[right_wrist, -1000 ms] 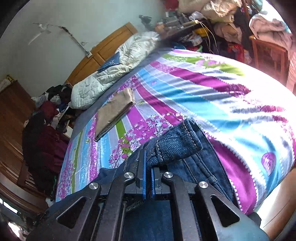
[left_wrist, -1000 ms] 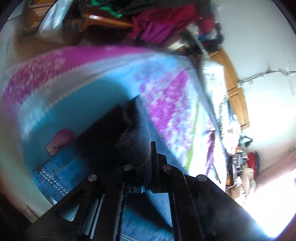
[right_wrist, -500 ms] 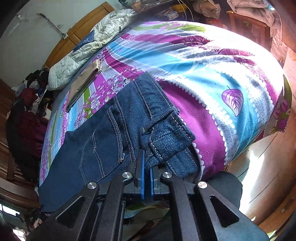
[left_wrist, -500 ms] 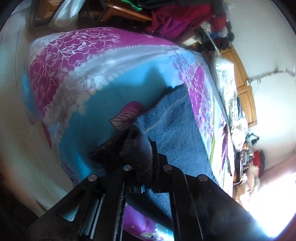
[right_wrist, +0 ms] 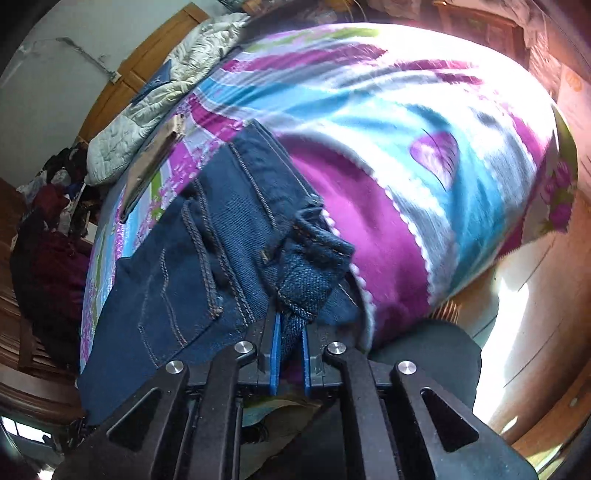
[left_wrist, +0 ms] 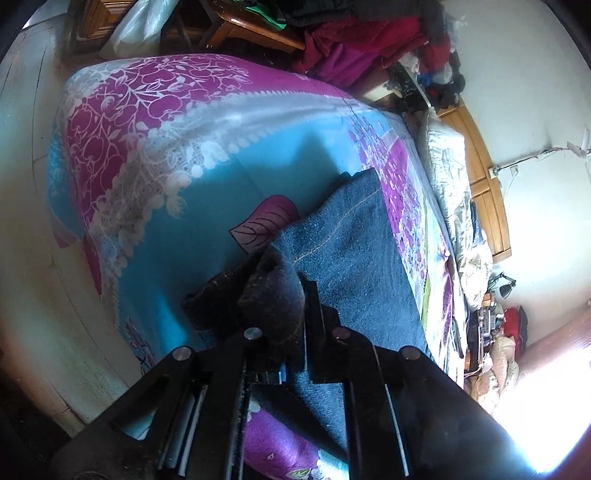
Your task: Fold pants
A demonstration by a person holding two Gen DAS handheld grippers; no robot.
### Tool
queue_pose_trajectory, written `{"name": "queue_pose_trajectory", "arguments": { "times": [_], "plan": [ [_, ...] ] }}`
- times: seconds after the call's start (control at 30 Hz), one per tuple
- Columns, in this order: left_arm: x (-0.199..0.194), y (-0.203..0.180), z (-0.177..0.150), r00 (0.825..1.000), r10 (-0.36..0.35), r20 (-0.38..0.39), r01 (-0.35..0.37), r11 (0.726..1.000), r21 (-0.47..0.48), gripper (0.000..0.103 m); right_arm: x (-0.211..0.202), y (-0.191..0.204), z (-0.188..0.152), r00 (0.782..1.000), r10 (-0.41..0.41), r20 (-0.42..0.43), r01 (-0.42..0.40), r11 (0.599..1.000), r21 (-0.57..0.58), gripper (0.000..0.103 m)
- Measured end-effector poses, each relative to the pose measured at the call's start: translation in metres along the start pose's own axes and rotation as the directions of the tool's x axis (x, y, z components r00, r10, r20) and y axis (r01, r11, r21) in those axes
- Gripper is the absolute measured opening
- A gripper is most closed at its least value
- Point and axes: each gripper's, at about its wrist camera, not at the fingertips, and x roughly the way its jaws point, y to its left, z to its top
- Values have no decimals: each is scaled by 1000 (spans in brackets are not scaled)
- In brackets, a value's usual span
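Dark blue jeans (right_wrist: 192, 258) lie spread on a bed with a bright patterned cover. In the right wrist view my right gripper (right_wrist: 290, 325) is shut on the bunched waistband near the bed's near edge, with denim pinched between its blue pads. The left wrist view shows a folded leg of the jeans (left_wrist: 354, 258) stretching away over the cover, and my left gripper (left_wrist: 284, 314) is shut on a dark bunched hem end of it. One left finger is hidden behind the cloth.
The bed cover (right_wrist: 424, 122) has magenta, cyan and white stripes. A folded tan garment (right_wrist: 155, 162) and a white quilt (right_wrist: 155, 107) lie near the wooden headboard (left_wrist: 484, 184). Clothes piles and wooden furniture (left_wrist: 236, 26) surround the bed. Wooden floor (right_wrist: 535, 314) lies beside it.
Both grippers have pulled back toward the bed's near edge with the denim held. The jeans now lie stretched out flatter, seen from higher up.
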Motion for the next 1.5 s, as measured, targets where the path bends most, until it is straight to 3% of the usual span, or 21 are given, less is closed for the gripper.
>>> {"name": "queue_pose_trajectory", "arguments": {
  "times": [0.07,0.1,0.13,0.23,0.3,0.37,0.47,0.57,0.67,0.77,0.87,0.9,0.93,1.0,1.1,1.13,1.2,1.3,1.4,1.47,1.5],
  "plan": [
    [0,-2,1,1000,10,2,-10,1000,-3,10,-5,-11,-1,999,26,21,-27,998,59,20],
    [-1,-4,1,1000,18,0,-18,1000,1,10,-10,-15,0,999,13,30,-15,997,80,29],
    [-3,-8,3,999,33,-2,-33,999,16,11,-15,-20,1,999,-15,35,11,995,98,36],
    [-20,-20,6,995,79,66,-85,992,93,19,-37,-32,7,984,-165,66,156,980,126,40],
    [-33,-25,6,983,111,145,-129,984,123,28,-53,-1,12,972,-178,154,182,983,-12,40],
    [-50,-28,5,965,110,237,-145,979,140,36,-50,58,17,976,-98,197,138,969,-205,40],
    [-59,-26,7,949,104,299,-147,981,124,39,-4,155,21,993,88,75,-49,911,-410,39],
    [-63,-21,11,937,111,331,-146,986,81,39,65,243,8,986,153,-69,-165,818,-551,39],
    [-66,-15,8,937,130,324,-157,986,61,40,136,311,-7,970,132,-203,-233,728,-644,35],
    [-70,-1,-2,949,124,290,-143,989,43,40,191,347,-18,946,107,-307,-293,690,-662,32],
    [-72,8,-19,961,122,249,-140,989,55,40,233,365,-12,959,18,-283,-221,670,-709,26],
    [-72,7,-23,963,122,240,-140,988,62,40,247,366,-4,966,-17,-260,-180,677,-714,7],
    [-71,8,-29,965,122,231,-141,988,69,40,255,365,4,966,-19,-258,-173,692,-701,0],
    [-69,9,-37,970,108,217,-128,989,79,40,256,364,20,967,14,-253,-188,708,-680,0],
    [-67,11,-44,975,67,210,-83,994,66,40,243,374,30,989,-29,-143,-80,714,-695,0],
    [-66,12,-44,977,54,208,-67,996,57,40,231,378,30,996,-35,-85,-36,707,-706,2],
    [-63,15,-45,977,38,208,-47,998,40,41,214,387,26,998,4,-57,-45,675,-736,3],
    [-54,15,-47,981,32,192,-43,998,55,45,201,411,4,990,43,-138,-136,593,-794,4],
    [-45,10,-50,982,34,185,-54,994,100,46,206,467,-46,967,46,-250,-246,420,-874,7],
    [-38,8,-50,982,32,187,-54,992,111,48,216,514,-85,935,26,-354,-346,293,-891,19],
    [-36,9,-50,981,31,189,-53,993,108,50,221,538,-105,917,11,-398,-389,231,-892,34]
  ]
}}
